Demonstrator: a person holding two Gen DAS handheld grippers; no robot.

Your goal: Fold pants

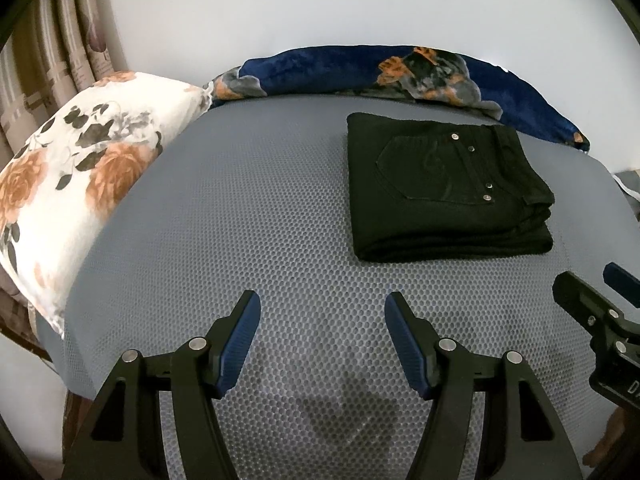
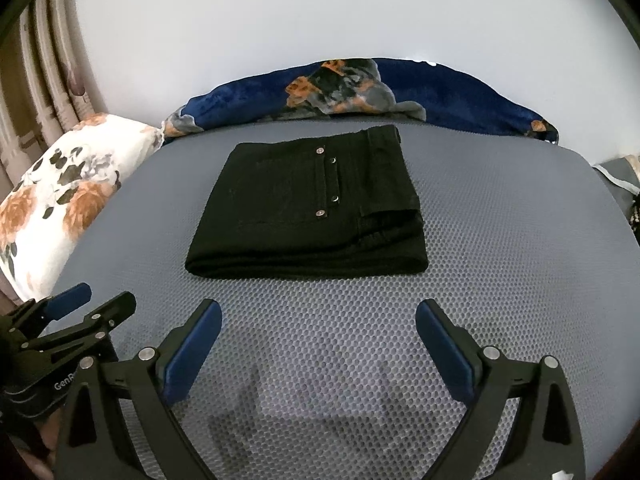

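Black pants (image 1: 444,188) (image 2: 312,216) lie folded into a compact rectangle on the grey mesh mattress (image 1: 280,240) (image 2: 500,240), back pocket with metal rivets facing up. My left gripper (image 1: 322,304) hovers open over bare mattress, in front of and left of the pants, nothing between its blue pads. In the right wrist view my right gripper (image 2: 319,312) stands open just in front of the pants' near folded edge, apart from it. Each gripper shows at the other view's edge: the right gripper (image 1: 592,292) at the right, the left gripper (image 2: 96,300) at the lower left.
A white pillow with orange flowers (image 1: 76,176) (image 2: 60,188) lies at the mattress's left end. A dark blue floral blanket (image 1: 400,76) (image 2: 360,92) runs along the far edge against a white wall. Curtains (image 1: 52,52) hang at the far left.
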